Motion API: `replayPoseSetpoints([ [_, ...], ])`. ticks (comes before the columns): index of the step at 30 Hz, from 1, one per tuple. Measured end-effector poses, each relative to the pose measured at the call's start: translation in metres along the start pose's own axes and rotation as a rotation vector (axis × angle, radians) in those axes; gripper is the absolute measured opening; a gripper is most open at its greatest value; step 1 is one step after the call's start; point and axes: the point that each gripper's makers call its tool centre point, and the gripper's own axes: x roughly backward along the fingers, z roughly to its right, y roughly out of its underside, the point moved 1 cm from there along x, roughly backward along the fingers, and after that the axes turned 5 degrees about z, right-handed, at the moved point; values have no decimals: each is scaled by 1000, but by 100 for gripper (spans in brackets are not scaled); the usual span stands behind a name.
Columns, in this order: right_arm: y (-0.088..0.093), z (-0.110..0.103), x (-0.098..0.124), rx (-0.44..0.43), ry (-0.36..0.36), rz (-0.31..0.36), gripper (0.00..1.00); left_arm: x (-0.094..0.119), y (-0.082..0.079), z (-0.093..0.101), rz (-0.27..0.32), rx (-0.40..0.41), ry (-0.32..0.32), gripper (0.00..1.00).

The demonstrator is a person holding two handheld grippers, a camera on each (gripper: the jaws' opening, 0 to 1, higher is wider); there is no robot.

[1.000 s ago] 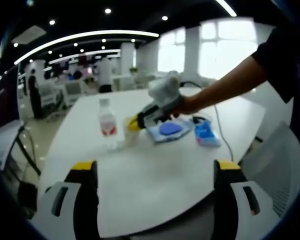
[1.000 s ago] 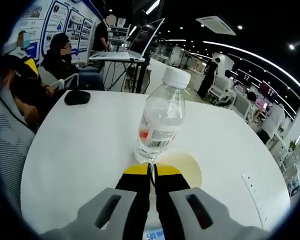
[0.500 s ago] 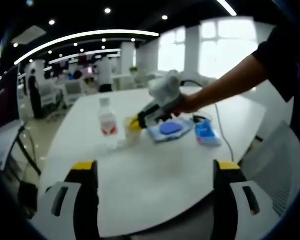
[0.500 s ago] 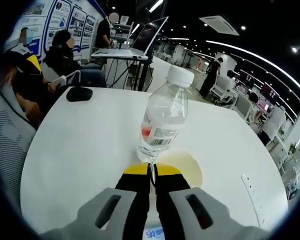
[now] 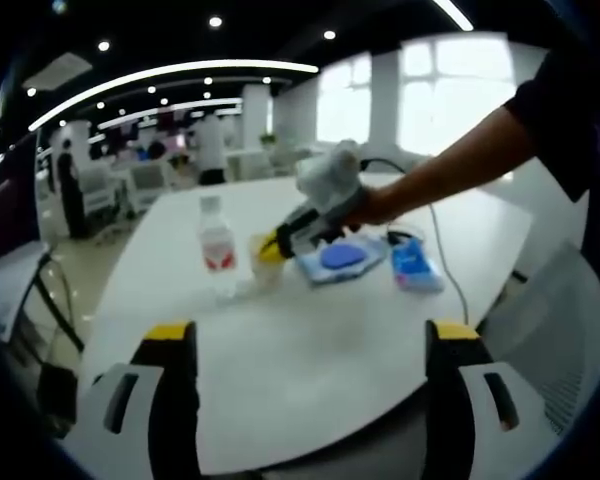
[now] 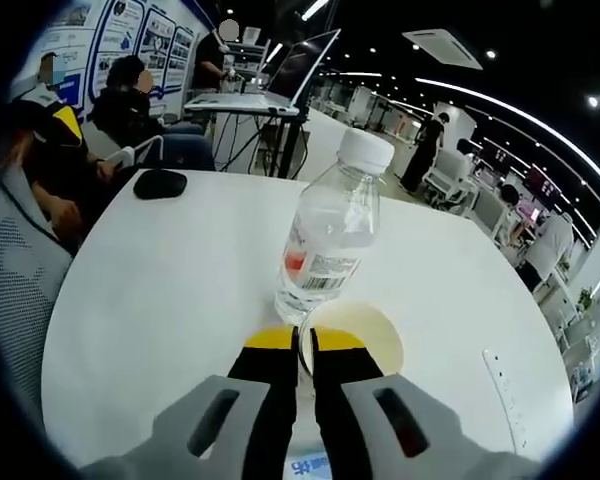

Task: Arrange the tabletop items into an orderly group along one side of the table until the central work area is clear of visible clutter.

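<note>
In the left gripper view, the left gripper [image 5: 305, 345] hung over the near edge of the white table [image 5: 310, 350] with its jaws spread wide apart and nothing between them. Further along the table the right gripper [image 5: 270, 247], held in a person's hand [image 5: 372, 207], reached in from the right and had its yellow tips at the rim of a paper cup [image 5: 263, 264]. A clear water bottle [image 5: 216, 255] with a red label stood upright just beside the cup. Behind the cup lay a pale blue cloth with a darker blue round object on it [image 5: 340, 259], and next to that a small blue packet [image 5: 413, 268] (its printing was too blurred to read), with a thin cable [image 5: 445, 262] running past it.

In the right gripper view, the right gripper [image 6: 302, 341] had its jaws pressed together on the near wall of the paper cup [image 6: 360, 333], one tip inside and one outside. The water bottle [image 6: 331, 244] stood touching or nearly touching the cup's far side. A black computer mouse [image 6: 160, 183] sat well apart near the far edge.
</note>
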Motion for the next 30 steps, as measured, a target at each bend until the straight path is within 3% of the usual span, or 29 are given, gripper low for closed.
replayPoseSetpoints([
  [11,-7,5,13,-1,30,29,12,0,-1,1,5,-5,3,91],
  [19,-14,21,42,-66,123,94,31,0,-2,1,13,-9,5,92],
  [30,12,52,95,-224,258,101,47,0,-3,3,17,-5,11,95],
])
